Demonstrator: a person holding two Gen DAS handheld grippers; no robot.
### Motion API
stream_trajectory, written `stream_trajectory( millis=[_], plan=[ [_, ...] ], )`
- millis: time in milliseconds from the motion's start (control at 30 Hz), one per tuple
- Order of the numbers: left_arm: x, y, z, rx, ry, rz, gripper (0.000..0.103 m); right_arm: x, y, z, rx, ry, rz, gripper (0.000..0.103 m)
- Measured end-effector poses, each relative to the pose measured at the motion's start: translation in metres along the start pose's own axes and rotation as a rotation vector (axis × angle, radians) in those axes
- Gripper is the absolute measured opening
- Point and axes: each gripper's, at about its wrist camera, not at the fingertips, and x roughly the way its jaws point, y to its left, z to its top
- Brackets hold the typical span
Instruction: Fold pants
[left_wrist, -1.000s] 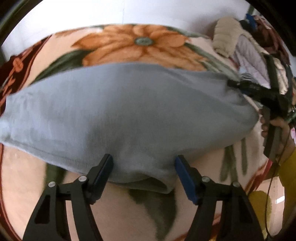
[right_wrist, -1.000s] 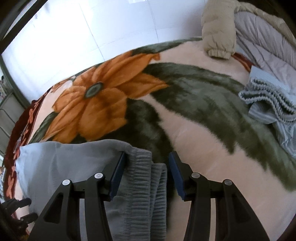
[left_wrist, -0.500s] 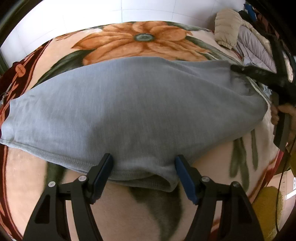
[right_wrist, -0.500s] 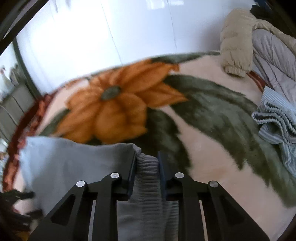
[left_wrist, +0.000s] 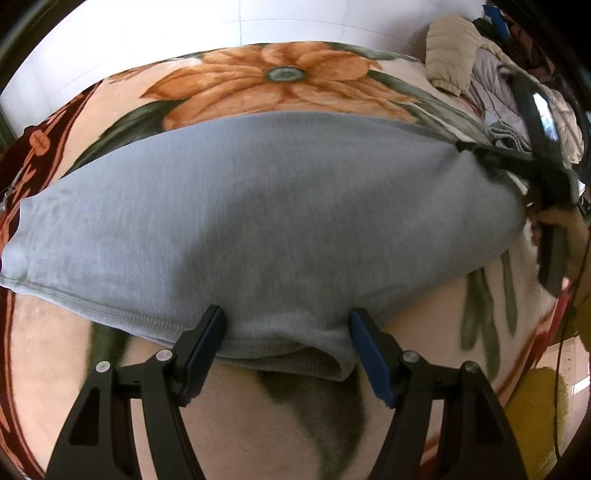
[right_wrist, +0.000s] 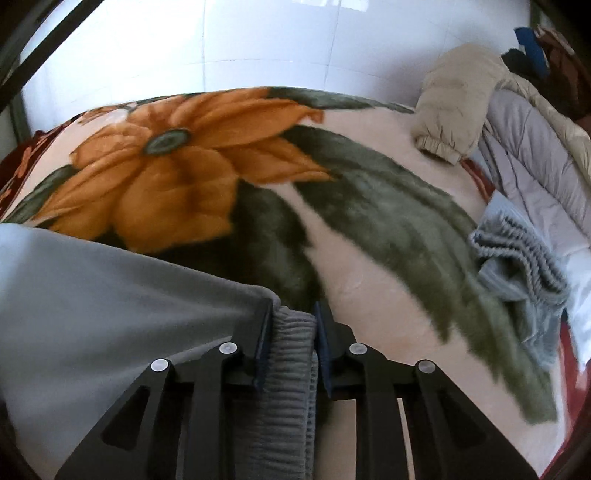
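Grey pants (left_wrist: 266, 221) lie spread across a flowered blanket (left_wrist: 280, 74) on a bed. My left gripper (left_wrist: 288, 339) is open, its jaws on either side of the hemmed near edge of the pants. My right gripper (right_wrist: 291, 325) is shut on the ribbed waistband (right_wrist: 291, 369) of the pants (right_wrist: 92, 295) and holds it raised a little. In the left wrist view the right gripper (left_wrist: 476, 151) is at the far right end of the pants, with the hand behind it.
A beige puffer jacket (right_wrist: 458, 99), a pale grey quilted jacket (right_wrist: 532, 170) and a crumpled grey garment (right_wrist: 517, 266) lie at the right side of the bed. A white tiled wall (right_wrist: 258, 44) stands behind. A yellow thing (left_wrist: 535, 413) lies beyond the bed's right edge.
My right gripper closed on the waistband and lifted it. The pants stretched out tighter between the two ends. My left gripper stayed open at the hem.
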Motion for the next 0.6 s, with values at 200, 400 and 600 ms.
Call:
stream_trajectory(
  millis=[200,400,600],
  plan=[
    [0.001,-0.001,-0.001,0.010,-0.010,0.005,0.074,-0.041,-0.013,0.007,0.067,-0.030,0.028,0.028],
    [0.001,-0.001,-0.002,0.012,-0.016,-0.001,0.075,-0.104,0.003,-0.003,0.025,-0.078,0.081,0.038],
    [0.001,-0.001,-0.003,0.018,-0.022,0.006,0.076,-0.093,0.024,-0.052,0.031,0.093,0.192,0.038]
  ],
)
